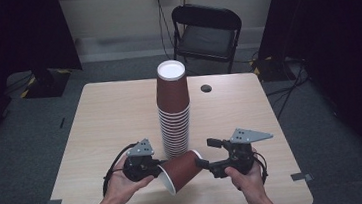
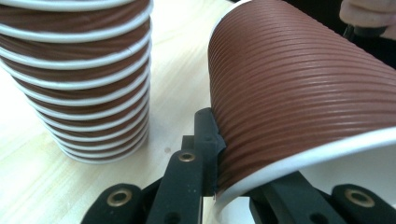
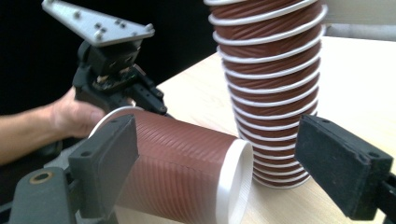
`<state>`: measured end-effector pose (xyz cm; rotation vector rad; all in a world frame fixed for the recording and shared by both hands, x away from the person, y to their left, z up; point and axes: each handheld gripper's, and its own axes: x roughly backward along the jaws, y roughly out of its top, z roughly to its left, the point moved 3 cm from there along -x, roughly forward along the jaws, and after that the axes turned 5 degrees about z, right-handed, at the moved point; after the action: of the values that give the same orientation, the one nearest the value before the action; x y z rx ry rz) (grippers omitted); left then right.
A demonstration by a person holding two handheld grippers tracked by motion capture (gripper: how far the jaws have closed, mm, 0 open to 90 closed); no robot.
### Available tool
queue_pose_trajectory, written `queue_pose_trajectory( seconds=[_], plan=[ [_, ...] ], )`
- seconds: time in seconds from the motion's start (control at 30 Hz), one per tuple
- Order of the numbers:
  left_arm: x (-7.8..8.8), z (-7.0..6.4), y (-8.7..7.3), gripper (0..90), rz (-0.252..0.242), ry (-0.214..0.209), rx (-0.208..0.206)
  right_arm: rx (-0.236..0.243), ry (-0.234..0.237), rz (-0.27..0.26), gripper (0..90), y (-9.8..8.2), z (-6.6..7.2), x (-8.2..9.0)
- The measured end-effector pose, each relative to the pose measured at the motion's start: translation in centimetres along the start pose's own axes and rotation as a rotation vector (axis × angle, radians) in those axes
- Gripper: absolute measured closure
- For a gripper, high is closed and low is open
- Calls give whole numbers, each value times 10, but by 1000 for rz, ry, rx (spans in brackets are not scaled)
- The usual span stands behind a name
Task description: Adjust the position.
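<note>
High view. Item one: worktop (image 1: 105,119), pale wood. Item two: stack of cups (image 1: 174,110), brown ribbed paper, set upside down, standing near the middle. Item three: loose cup (image 1: 181,170), on its side in the air just in front of the stack's foot, mouth toward my left. My left tool (image 1: 154,168) has it at the rim; my right tool (image 1: 205,154) sits at its closed base end.

Left gripper view. Loose cup (image 2: 299,88) close up; my left tool (image 2: 243,186) is pinched tight on the rim wall, one jaw outside on the ribs, the other inside the mouth. Stack of cups (image 2: 79,79) just beside, apart from the cup.

Right gripper view. My right tool (image 3: 215,154) stands wide, jaws either side of the loose cup (image 3: 182,163) with its pads clear of it. Stack of cups (image 3: 271,88) behind. My left hand (image 3: 70,116) holds the other end.

Step in hand, as I judge it: handover done to the left, right letting go. Next move: draw the right tool back clear of the base, then turn the cup mouth-down and seat it on top of the stack without tipping it.
</note>
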<state>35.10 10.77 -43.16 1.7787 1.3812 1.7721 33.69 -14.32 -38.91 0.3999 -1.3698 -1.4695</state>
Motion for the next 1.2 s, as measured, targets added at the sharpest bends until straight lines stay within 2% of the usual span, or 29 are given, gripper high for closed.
queue_pose_trajectory(
  seconds=[0.03, 0.07, 0.1, 0.17, 0.23, 0.3, 0.37, 0.4, 0.43, 0.47, 0.57, 0.6, 0.63, 0.67, 0.7, 0.73, 0.77, 0.87, 0.9, 0.97, 1.0, 1.03, 1.07, 1.1, 1.13, 1.17, 1.2],
  plan=[
    [0, 0, 1, 852, 15, -6, 3, 39, -4, 14, 132, -1, 3, -1],
    [0, 1, 1, 852, 18, 17, 0, 54, -8, 23, 135, -2, 4, -2],
    [0, 1, 2, 852, 22, 13, 2, 80, -10, 37, 144, -3, 6, -3],
    [0, 2, 2, 852, 36, 4, -3, 110, -19, 63, 164, -4, 9, -5],
    [0, 2, 3, 853, 58, 17, -14, 144, -34, 88, 163, -5, 11, -7],
    [1, 1, 4, 853, 60, 21, -17, 152, -32, 95, 160, -5, 12, -8],
    [0, 2, 4, 853, 80, -3, 3, 188, -16, 125, 144, -7, 15, -12],
    [0, 2, 4, 853, 80, -3, 3, 188, -16, 125, 144, -7, 15, -12],
    [-1, 4, 4, 853, 97, -4, 33, 221, -7, 141, 138, -7, 17, -14],
    [0, 5, 5, 854, 106, -5, 39, 239, 2, 148, 135, -8, 18, -15],
    [1, 6, 7, 854, 129, -24, 52, 302, 23, 177, 133, -8, 23, -19],
    [1, 6, 7, 855, 129, -24, 52, 302, 23, 177, 133, -8, 23, -19],
    [1, 6, 8, 854, 148, -34, 57, 338, 47, 189, 132, -6, 26, -22],
    [1, 6, 8, 854, 156, -38, 60, 338, 47, 189, 132, -6, 26, -22],
    [0, 5, 9, 854, 172, -44, 61, 371, 50, 205, 130, -5, 27, -25],
    [0, 5, 9, 854, 172, -44, 61, 371, 50, 205, 130, -5, 27, -25],
    [-1, 5, 9, 854, 190, -51, 70, 413, 57, 226, 131, -6, 30, -29],
    [0, 7, 13, 854, 233, -45, 82, 473, 57, 262, 131, -9, 34, -34],
    [0, 7, 13, 855, 233, -45, 82, 499, 56, 271, 131, -11, 36, -37],
    [-1, 7, 15, 855, 252, -41, 89, 526, 61, 293, 130, -13, 39, -39],
    [-1, 7, 16, 855, 252, -54, 87, 526, 61, 293, 130, -13, 39, -39],
    [-1, 6, 18, 855, 272, -53, 88, 560, 43, 301, 126, -15, 40, -42],
    [-1, 6, 18, 855, 272, -53, 88, 560, 43, 301, 126, -15, 40, -42],
    [-2, 5, 21, 856, 287, -47, 81, 603, 12, 327, 98, -17, 42, -44],
    [-2, 5, 21, 857, 287, -47, 81, 603, 12, 327, 98, -17, 42, -44],
    [-2, 5, 25, 858, 301, -49, 84, 635, -5, 340, 88, -19, 44, -46],
    [-2, 5, 25, 858, 301, -49, 84, 635, -5, 340, 88, -19, 44, -46]
  ],
)
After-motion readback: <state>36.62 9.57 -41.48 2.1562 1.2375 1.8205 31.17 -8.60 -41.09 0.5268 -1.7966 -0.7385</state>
